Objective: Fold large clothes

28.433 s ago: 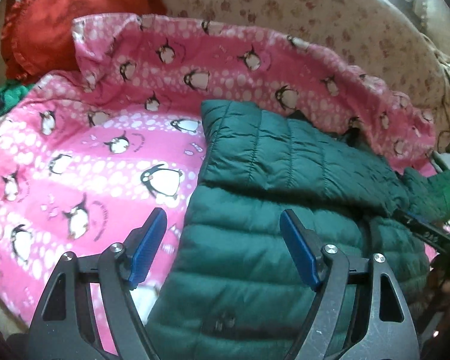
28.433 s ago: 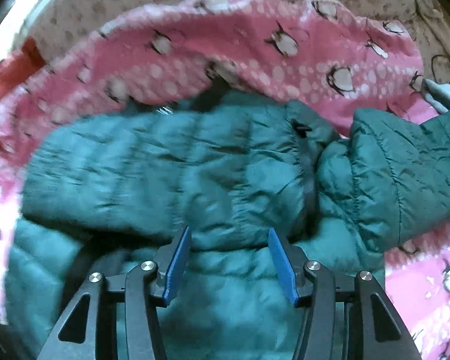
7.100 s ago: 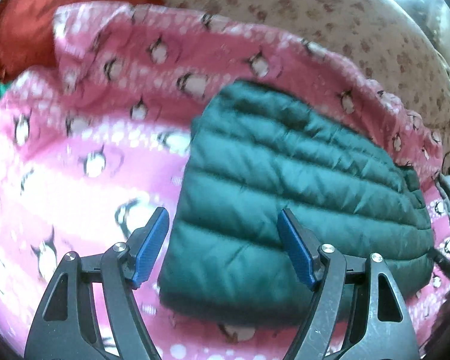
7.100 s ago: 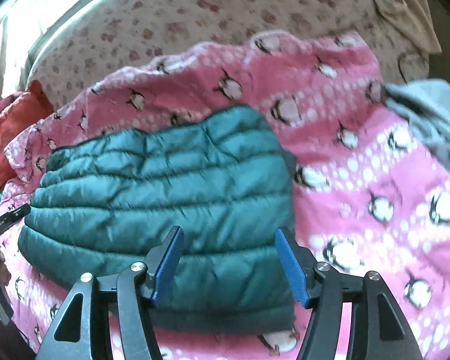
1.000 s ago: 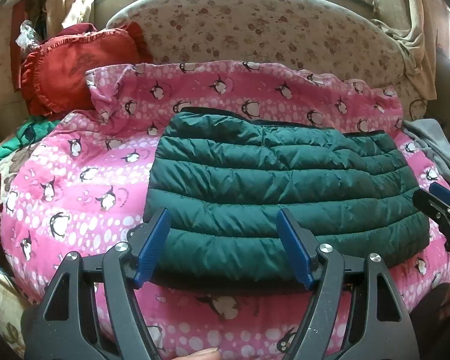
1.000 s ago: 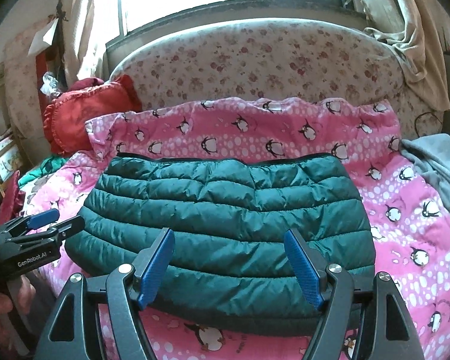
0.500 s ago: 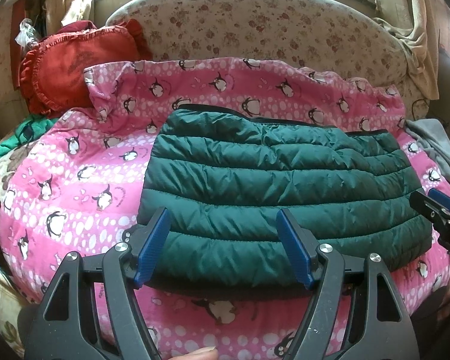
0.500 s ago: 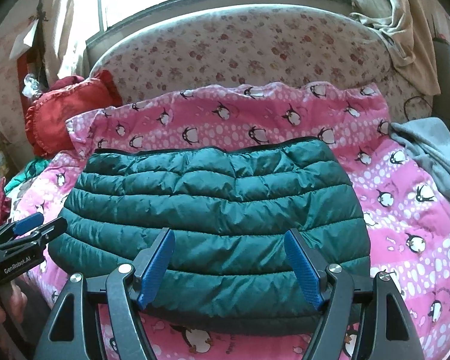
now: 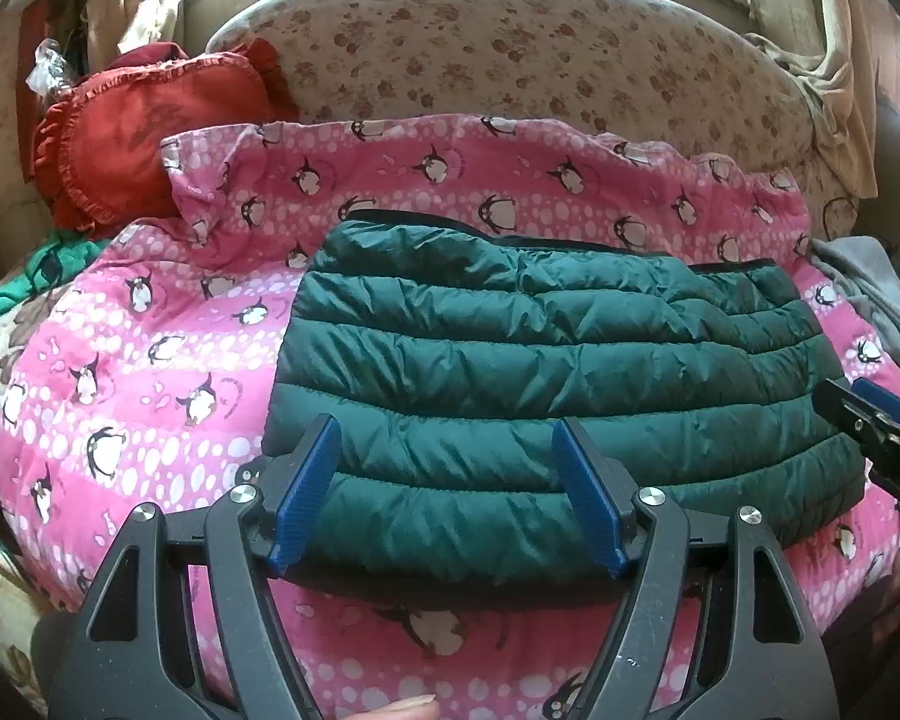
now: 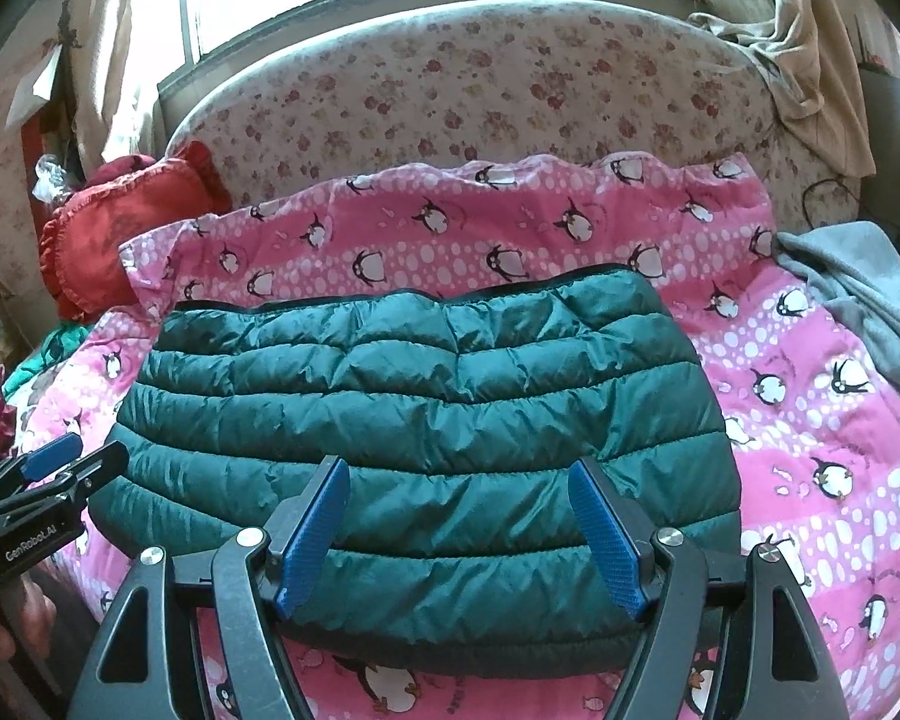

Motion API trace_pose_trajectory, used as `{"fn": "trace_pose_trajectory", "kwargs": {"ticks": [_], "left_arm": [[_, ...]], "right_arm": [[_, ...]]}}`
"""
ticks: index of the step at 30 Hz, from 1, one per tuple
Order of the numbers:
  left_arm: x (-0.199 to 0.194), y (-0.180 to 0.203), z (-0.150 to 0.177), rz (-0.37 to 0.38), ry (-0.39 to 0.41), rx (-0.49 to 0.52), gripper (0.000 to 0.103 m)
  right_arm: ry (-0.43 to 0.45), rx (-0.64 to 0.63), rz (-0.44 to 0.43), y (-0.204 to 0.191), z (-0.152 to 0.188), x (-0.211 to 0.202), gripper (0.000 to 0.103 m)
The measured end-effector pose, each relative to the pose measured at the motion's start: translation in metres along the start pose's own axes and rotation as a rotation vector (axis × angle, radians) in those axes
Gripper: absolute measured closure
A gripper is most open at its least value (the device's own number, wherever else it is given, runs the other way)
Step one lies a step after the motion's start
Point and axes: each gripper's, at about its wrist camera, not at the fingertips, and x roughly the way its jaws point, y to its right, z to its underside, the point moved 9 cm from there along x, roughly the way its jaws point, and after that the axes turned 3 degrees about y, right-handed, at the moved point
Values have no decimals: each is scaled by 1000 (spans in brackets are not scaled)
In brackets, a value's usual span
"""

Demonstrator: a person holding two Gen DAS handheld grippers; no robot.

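Plainly, left gripper (image 9: 447,495) fingers spread wide, right gripper (image 10: 456,531) likewise (both empty), above folded green jacket (image 10: 426,420).

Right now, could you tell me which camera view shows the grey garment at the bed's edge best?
The right wrist view: the grey garment spreads broadly over the pink penguin blanket. The left wrist view catches only a narrow strip at its right edge.

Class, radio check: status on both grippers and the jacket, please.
Left gripper open, empty. Right gripper open, empty. Green jacket folded flat on pink blanket. Nothing in the way.
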Motion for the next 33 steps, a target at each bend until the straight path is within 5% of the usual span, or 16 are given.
{"fn": "trace_pose_trajectory", "kwargs": {"ticks": [33], "left_arm": [[5, 4, -1, 5, 27, -4, 30]], "right_arm": [[-28, 24, -18, -6, 4, 14, 30]]}}
